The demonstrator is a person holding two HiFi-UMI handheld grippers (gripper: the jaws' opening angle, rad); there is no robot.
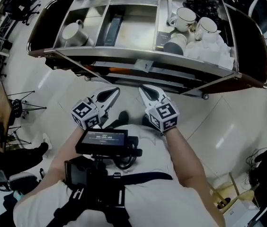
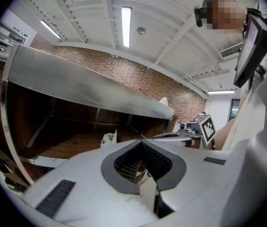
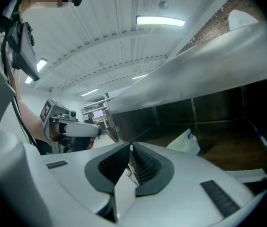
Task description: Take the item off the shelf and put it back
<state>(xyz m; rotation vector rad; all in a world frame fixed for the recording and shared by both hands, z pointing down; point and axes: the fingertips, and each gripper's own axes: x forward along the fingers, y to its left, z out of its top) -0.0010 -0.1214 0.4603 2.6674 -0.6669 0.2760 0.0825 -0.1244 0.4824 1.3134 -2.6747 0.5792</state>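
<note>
Seen from above, a person stands facing a steel shelf (image 1: 147, 56) with several compartments. The left gripper (image 1: 117, 90) and the right gripper (image 1: 141, 88) are held side by side near the person's body. Both are below the shelf's front rail, pointing toward it but well short of anything on it.

Each gripper's own view shows its ribbed pads clenched together with nothing between them, so both tools are empty.

Everything in view rests on the shelf:
- A metal pot (image 1: 73, 33) is in the left compartment.
- A dark flat box (image 1: 113, 30) is in the next compartment.
- Two white mugs (image 1: 185, 18) are on the right, beside a grey cup (image 1: 175, 44) lying on its side.
- A heap of white cloth (image 1: 214, 51) sits just beside the mugs.
- A white bag (image 3: 185, 141) lies on the lower wooden tier, visible in both gripper views.

Nothing marks which item the task means, but every candidate is on the shelf and none is in a gripper. From this the task looks either not begun or already finished, and the pictures alone cannot settle which. If it has not begun, the reach, the lift off the shelf and the return are all left to do
</note>
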